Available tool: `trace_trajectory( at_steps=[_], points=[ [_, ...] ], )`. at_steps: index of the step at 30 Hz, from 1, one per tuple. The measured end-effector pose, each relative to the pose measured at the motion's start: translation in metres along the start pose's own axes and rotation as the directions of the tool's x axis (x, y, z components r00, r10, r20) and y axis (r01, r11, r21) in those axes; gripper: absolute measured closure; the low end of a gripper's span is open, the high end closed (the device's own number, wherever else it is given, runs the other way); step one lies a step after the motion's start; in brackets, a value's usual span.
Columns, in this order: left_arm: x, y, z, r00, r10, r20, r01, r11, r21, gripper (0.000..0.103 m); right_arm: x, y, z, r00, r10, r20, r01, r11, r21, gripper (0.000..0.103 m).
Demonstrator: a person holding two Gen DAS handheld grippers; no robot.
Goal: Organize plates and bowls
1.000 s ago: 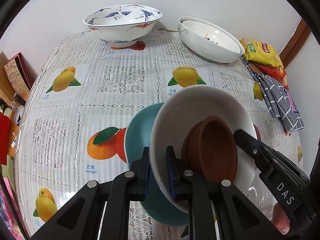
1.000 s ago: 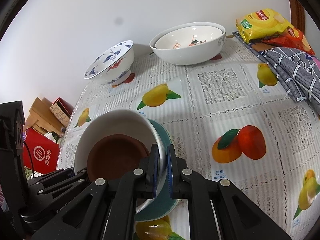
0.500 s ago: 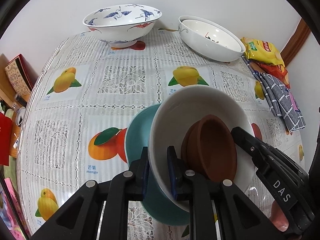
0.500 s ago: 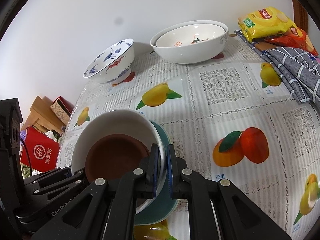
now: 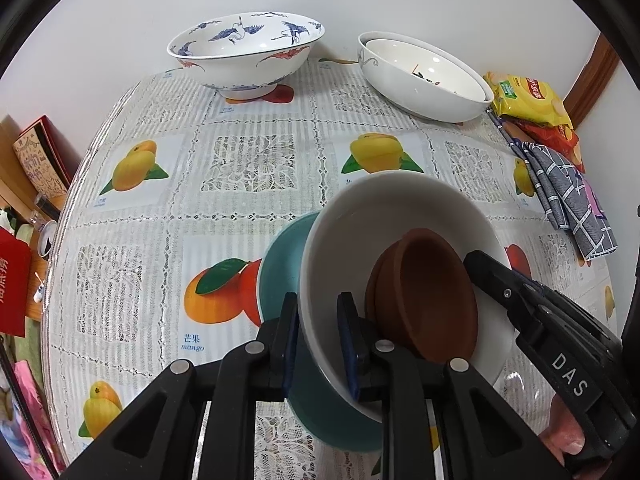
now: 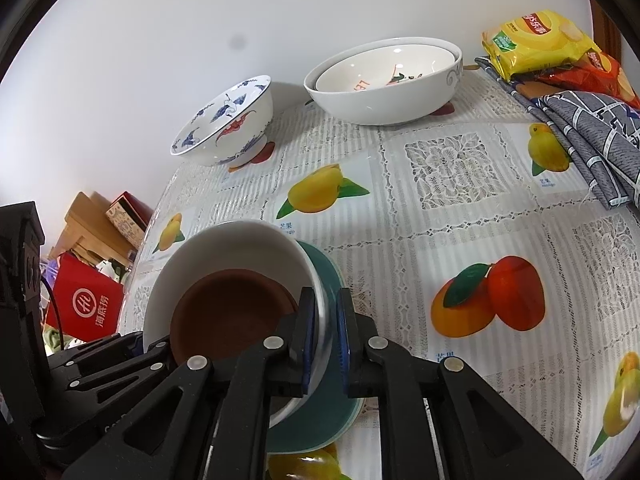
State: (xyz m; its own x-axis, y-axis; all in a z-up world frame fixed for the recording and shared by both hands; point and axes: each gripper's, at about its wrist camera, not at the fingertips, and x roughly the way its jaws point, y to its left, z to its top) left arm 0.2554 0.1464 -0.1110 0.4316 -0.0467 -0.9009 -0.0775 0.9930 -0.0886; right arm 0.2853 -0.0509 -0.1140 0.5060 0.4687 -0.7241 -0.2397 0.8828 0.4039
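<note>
Both tongs have just been easing open: my left tongs (image 5: 318, 344) now straddle the white bowl (image 5: 400, 216) rim loosely, and my right tongs (image 6: 324, 336) barely pinch bowl and teal plate (image 6: 332, 400). Brown dish (image 5: 424, 292) nested inside; I reckon the stack's landed on the counter (image 5: 248, 160).

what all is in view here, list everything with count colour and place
white bowl: 1, white, near stack, on the teal plate
brown dish: 1, brown, inside the white bowl
teal plate: 1, teal, under the white bowl
crane bowl: 1, white and blue, far left
nested bowls: 2, white, far right
snack bags: 2, yellow and red, right edge
cloth: 1, grey checked, right edge
tablecloth: 1, white, fruit-printed, over the table
left gripper: 1, black, astride the white bowl's rim
right gripper: 1, black, astride the opposite rim
</note>
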Motion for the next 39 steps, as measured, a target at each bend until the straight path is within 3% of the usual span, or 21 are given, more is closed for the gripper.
trace_trajectory(
  at_steps=[14, 17, 21, 26, 32, 39],
  points=[
    [-0.016, -0.004, -0.010, 1.000, -0.006, 0.008, 0.006, 1.000, 0.029, 0.073, -0.002, 0.003, -0.002, 0.999, -0.025, -0.021, 0.025, 1.000, -0.016, 0.087],
    [-0.026, -0.005, -0.013, 1.000, 0.008, 0.030, -0.009, 0.999, 0.044, 0.066, -0.008, 0.004, -0.004, 0.999, -0.047, -0.001, 0.047, 0.998, -0.030, 0.083],
    [-0.040, -0.006, -0.019, 0.999, 0.005, 0.045, -0.008, 0.999, 0.051, 0.064, -0.020, 0.002, -0.004, 0.998, -0.056, 0.021, 0.056, 0.998, -0.030, 0.080],
    [-0.063, -0.015, -0.030, 0.996, 0.005, 0.094, -0.012, 0.997, 0.080, 0.058, -0.042, 0.000, -0.010, 0.995, -0.090, 0.044, 0.091, 0.995, -0.035, 0.072],
    [-0.093, -0.032, -0.049, 0.988, -0.011, 0.152, -0.005, 0.994, 0.110, 0.050, -0.089, 0.011, -0.021, 0.963, -0.238, 0.124, 0.251, 0.962, -0.106, 0.052],
    [-0.134, -0.048, -0.078, 0.977, -0.006, 0.211, -0.020, 0.992, 0.122, 0.040, -0.156, 0.023, -0.043, 0.939, -0.268, 0.214, 0.297, 0.948, -0.118, 0.039]
  ],
)
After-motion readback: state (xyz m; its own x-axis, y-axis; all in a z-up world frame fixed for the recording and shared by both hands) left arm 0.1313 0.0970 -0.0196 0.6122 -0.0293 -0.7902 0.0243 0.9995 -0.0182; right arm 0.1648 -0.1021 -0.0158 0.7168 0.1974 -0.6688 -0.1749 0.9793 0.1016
